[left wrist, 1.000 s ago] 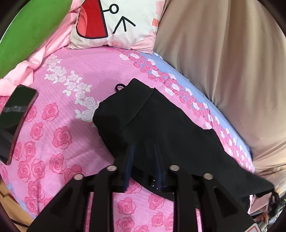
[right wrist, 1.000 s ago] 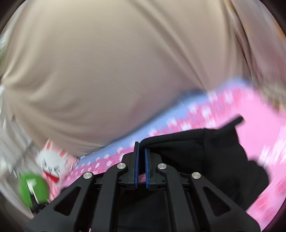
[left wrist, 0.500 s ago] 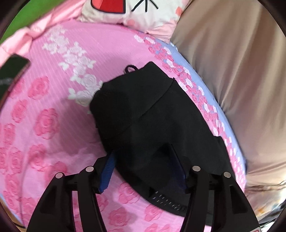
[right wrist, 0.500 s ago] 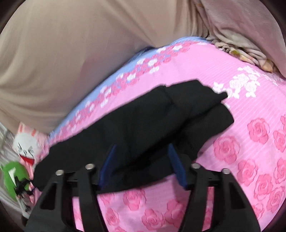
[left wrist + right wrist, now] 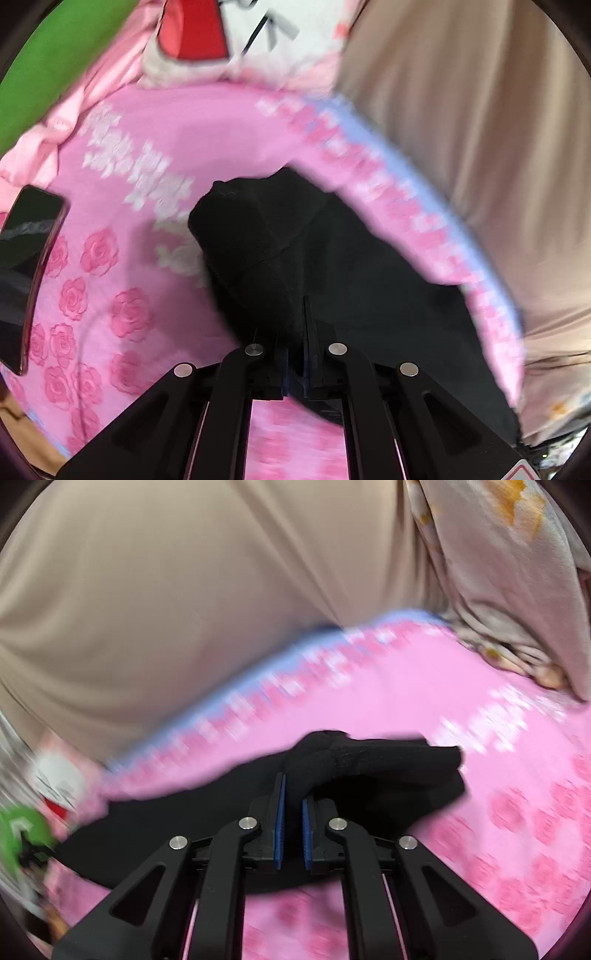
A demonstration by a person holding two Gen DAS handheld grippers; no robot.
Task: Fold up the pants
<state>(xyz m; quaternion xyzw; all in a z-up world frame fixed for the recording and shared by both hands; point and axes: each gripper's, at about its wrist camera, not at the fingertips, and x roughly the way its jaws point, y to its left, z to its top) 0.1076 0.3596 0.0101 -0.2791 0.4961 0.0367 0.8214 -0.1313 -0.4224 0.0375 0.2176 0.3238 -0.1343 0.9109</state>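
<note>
The black pants (image 5: 351, 258) lie bunched and partly folded on the pink rose-print sheet (image 5: 147, 177). At their near edge my left gripper (image 5: 293, 332) is closing, its jaws almost together, and a fold of the black cloth is pinched between them. The right wrist view shows the other end of the pants (image 5: 388, 768) as a rumpled ridge. My right gripper (image 5: 293, 794) is closing there too. Its blue pads (image 5: 279, 823) stand a narrow gap apart with black cloth squeezed in at the tips.
A dark phone (image 5: 26, 266) lies on the sheet at the left. Behind are a cartoon pillow (image 5: 240, 40) and a green cushion (image 5: 48, 48). A beige quilt (image 5: 480, 129) bulges along the far side, also in the right wrist view (image 5: 184, 590), beside a patterned blanket (image 5: 498, 572).
Half a second ago both grippers stood wide open over the pants; now both have closed onto the cloth. The right gripper has come down to the bed.
</note>
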